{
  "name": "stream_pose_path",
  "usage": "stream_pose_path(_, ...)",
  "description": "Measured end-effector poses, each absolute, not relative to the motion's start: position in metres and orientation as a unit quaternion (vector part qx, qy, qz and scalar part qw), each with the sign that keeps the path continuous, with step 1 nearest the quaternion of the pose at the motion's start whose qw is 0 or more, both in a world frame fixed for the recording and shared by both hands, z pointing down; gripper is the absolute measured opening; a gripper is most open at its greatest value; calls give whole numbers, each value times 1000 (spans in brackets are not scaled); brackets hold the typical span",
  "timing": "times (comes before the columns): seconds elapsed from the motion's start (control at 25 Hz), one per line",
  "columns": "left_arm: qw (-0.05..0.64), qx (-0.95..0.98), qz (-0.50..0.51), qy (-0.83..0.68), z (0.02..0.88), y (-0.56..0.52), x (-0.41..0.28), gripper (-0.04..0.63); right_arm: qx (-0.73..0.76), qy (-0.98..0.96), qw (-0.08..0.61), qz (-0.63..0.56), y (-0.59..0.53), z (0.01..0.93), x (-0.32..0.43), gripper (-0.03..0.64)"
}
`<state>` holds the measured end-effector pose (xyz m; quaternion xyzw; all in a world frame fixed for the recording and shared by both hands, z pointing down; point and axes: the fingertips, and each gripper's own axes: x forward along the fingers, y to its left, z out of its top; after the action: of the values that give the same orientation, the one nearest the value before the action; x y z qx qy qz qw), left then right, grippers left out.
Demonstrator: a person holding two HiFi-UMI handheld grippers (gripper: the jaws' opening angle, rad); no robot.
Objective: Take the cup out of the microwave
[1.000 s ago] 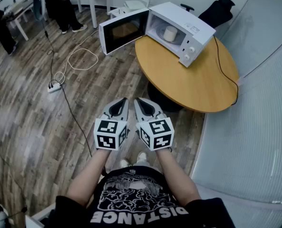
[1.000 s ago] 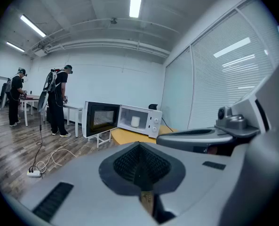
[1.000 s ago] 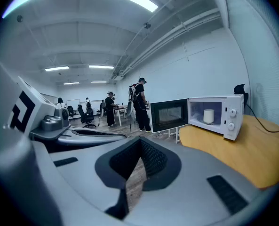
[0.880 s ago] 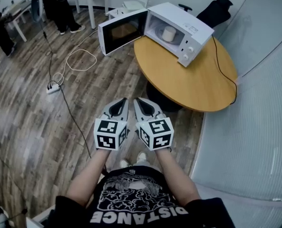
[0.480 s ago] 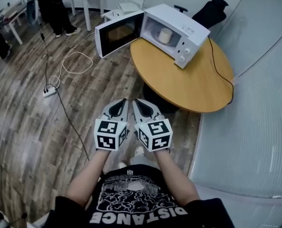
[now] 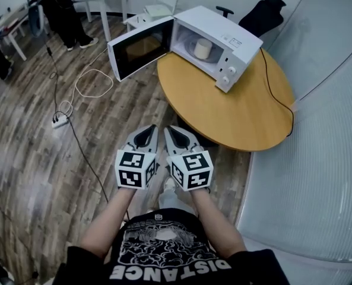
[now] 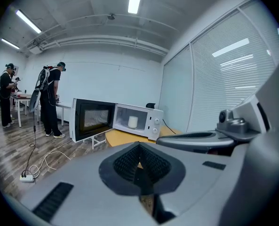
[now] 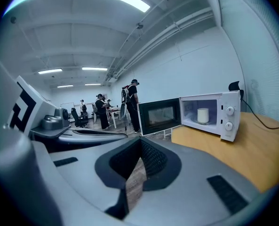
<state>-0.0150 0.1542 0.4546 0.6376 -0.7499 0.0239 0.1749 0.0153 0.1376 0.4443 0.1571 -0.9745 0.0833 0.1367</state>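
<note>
One cylindrical cup point(image 6: 203, 48), boxy microwave point(image 6: 220, 24) (door open)

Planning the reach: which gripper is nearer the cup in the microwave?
Right, narrowly. The right gripper and left gripper are side by side, well short of the cup; the left is farther off.

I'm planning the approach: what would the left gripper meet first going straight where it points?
The left gripper would probably meet the table edge first; the microwave stands behind it, depth unclear.
</note>
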Motion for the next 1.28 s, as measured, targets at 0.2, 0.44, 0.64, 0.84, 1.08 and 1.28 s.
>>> stream_pose_path(0.2, 172, 638, 26, -750, 452, 109, -28, 9, 156, -974, 136, 86, 96, 446, 2, 15)
stream_pose_path(0.44, 176, 634, 31, -752, 453, 60, -41, 9, 153, -975, 134, 90, 46, 446, -10, 15)
stream_pose_path(0.64, 179, 633, 39, -753, 456, 22, -43, 11, 152, -974, 136, 96, 8, 447, -13, 15)
stream_pose_path(0.84, 175, 634, 46, -752, 456, -7, -43, 11, 150, -975, 132, 101, -23, 446, -13, 15)
stream_pose_path(1.08, 173, 635, 49, -751, 457, -31, -40, 11, 152, -975, 131, 99, -47, 447, -9, 15)
stream_pose_path(1.28, 170, 645, 48, -744, 456, -48, -39, 11, 156, -974, 134, 97, -60, 447, -11, 15)
